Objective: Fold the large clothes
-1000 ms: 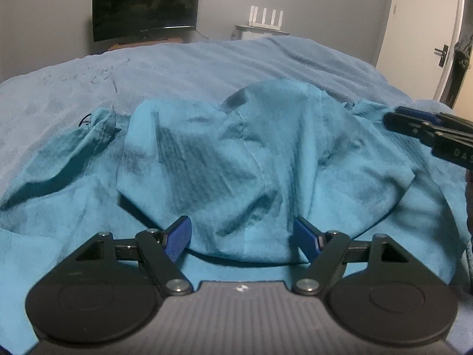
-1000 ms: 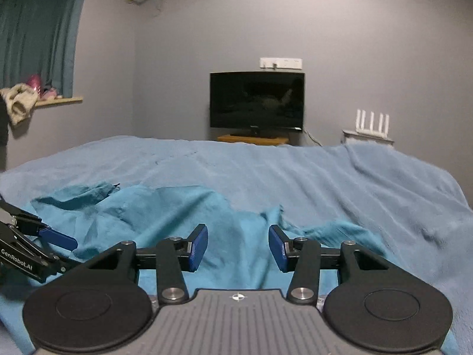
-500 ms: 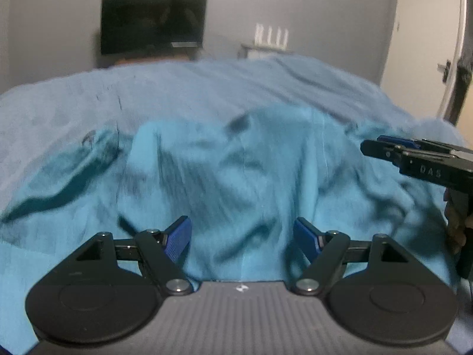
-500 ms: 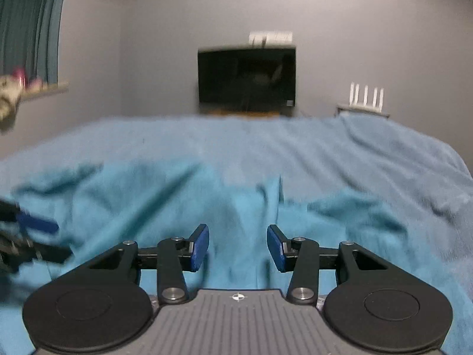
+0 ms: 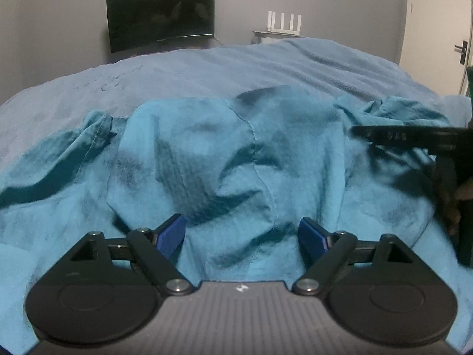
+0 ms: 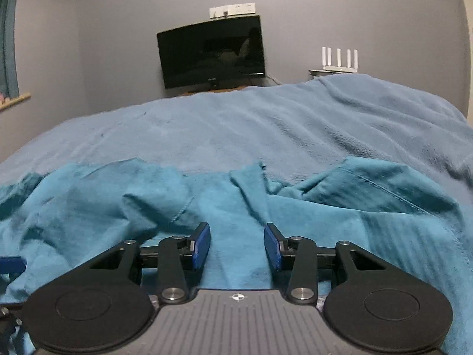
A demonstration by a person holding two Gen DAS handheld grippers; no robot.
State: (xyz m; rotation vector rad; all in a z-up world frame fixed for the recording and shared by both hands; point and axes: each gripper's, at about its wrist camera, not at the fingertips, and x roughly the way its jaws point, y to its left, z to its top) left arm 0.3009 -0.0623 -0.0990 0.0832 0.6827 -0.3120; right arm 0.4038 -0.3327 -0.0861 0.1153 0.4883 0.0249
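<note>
A large teal garment (image 5: pixel 236 162) lies crumpled on the bed, with a raised fold and a seam down its middle. My left gripper (image 5: pixel 241 232) hangs low over its near edge; its jaws are opening, and the fold sits between them with neither pad pressing on it. My right gripper (image 6: pixel 237 244) is low over the garment (image 6: pixel 103 201) further right; its jaws are closing, with cloth in the gap but not pinched. The right gripper (image 5: pixel 384 136) also juts in from the right edge of the left wrist view, with a hand (image 5: pixel 461 195) behind it.
A light blue blanket (image 6: pixel 266 124) covers the bed beyond the garment. A dark TV (image 6: pixel 211 54) and a white router (image 6: pixel 340 59) stand at the far wall. A door (image 5: pixel 437 14) is at the right, a window sill (image 6: pixel 14 100) at the left.
Both grippers have sunk closer to the garment. The left jaws stand wider, the right jaws narrower. In the left wrist view the right gripper has reached further in over the cloth.
</note>
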